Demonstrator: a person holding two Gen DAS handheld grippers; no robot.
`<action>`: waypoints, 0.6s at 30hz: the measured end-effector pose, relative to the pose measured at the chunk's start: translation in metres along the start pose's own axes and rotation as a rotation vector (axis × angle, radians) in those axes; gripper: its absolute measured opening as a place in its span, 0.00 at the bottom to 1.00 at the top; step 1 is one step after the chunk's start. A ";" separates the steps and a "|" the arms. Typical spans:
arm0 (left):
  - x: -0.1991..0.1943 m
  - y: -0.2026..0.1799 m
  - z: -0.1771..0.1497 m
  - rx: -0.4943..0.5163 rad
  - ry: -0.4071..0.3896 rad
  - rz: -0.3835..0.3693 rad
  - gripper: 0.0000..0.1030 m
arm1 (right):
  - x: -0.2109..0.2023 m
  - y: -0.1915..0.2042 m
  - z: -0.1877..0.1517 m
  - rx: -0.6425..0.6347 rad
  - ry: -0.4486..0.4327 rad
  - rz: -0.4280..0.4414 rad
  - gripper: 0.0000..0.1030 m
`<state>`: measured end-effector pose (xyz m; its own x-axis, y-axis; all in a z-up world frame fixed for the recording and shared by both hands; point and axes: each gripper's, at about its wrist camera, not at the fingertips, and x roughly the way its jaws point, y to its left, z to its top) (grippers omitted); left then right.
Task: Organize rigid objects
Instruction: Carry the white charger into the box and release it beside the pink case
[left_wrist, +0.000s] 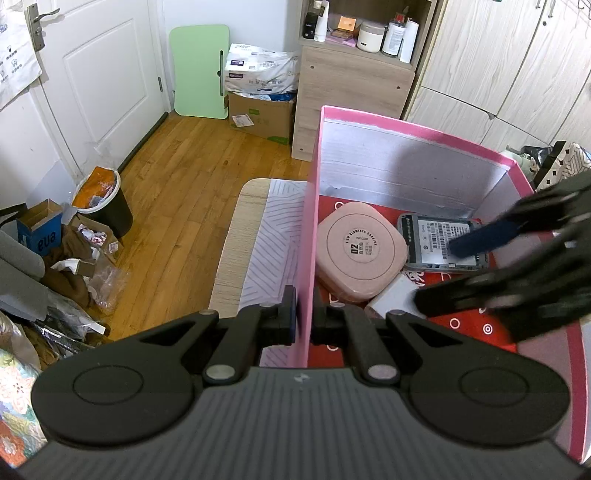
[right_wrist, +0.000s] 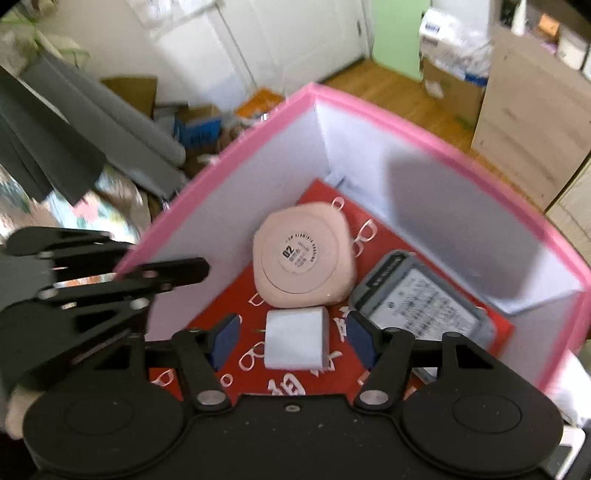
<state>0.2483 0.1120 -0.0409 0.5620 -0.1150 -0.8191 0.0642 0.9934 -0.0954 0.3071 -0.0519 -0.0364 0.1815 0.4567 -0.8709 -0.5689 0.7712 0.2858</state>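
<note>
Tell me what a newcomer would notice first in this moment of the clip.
The pink box with white inner walls and a red patterned floor dominates both views. Inside lie a rounded pink case, a grey device with a printed label, and a small white block between the open right hand-held gripper's fingers. The left hand-held gripper is clamped on the box's side wall.

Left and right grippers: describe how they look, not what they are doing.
The left gripper and right gripper look alike: matte black linkage arms with silver pivot pins, two round raised discs on a ribbed dark body, and dark blue pads lining the fingers. No cables or sleeves show.
</note>
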 end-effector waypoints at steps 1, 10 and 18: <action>0.000 0.000 0.000 0.001 0.000 0.001 0.05 | -0.012 0.002 -0.004 -0.021 -0.038 0.002 0.68; 0.000 0.001 -0.001 -0.006 -0.002 0.000 0.05 | -0.104 -0.012 -0.051 -0.055 -0.320 -0.096 0.78; 0.000 -0.001 -0.002 0.002 -0.002 0.008 0.05 | -0.133 -0.045 -0.125 0.000 -0.520 -0.204 0.81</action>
<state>0.2469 0.1114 -0.0421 0.5640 -0.1074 -0.8188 0.0612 0.9942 -0.0882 0.2081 -0.2032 0.0168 0.6598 0.4574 -0.5962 -0.4811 0.8666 0.1324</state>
